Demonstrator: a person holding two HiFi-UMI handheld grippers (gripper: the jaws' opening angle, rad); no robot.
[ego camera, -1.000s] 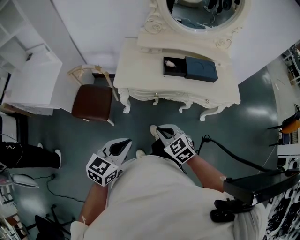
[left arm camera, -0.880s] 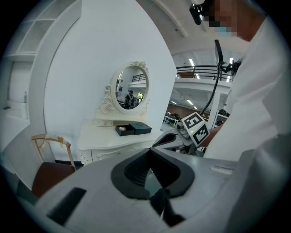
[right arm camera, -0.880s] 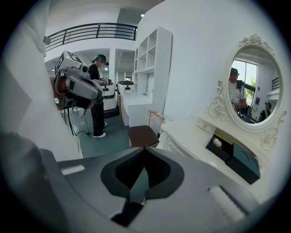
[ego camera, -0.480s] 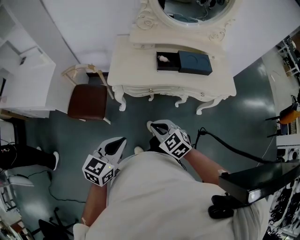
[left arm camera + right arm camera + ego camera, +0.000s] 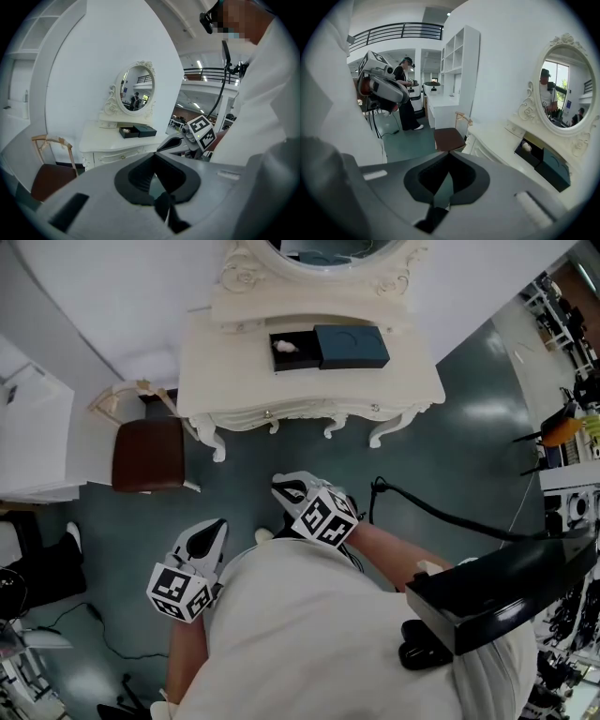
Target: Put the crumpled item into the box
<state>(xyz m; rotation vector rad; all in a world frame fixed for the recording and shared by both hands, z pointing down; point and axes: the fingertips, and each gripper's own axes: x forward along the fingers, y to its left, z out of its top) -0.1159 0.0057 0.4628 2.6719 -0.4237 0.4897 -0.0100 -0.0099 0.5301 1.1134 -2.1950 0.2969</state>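
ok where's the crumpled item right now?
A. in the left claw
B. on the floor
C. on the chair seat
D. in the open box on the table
D: the item lies inside the open box on the table. The left claw and right claw are shut and empty, over the floor short of the table.

White-and-black left hand-held gripper (image 5: 216, 529) and right hand-held gripper (image 5: 284, 489), held close before the torso. Jaws of both together, nothing between.
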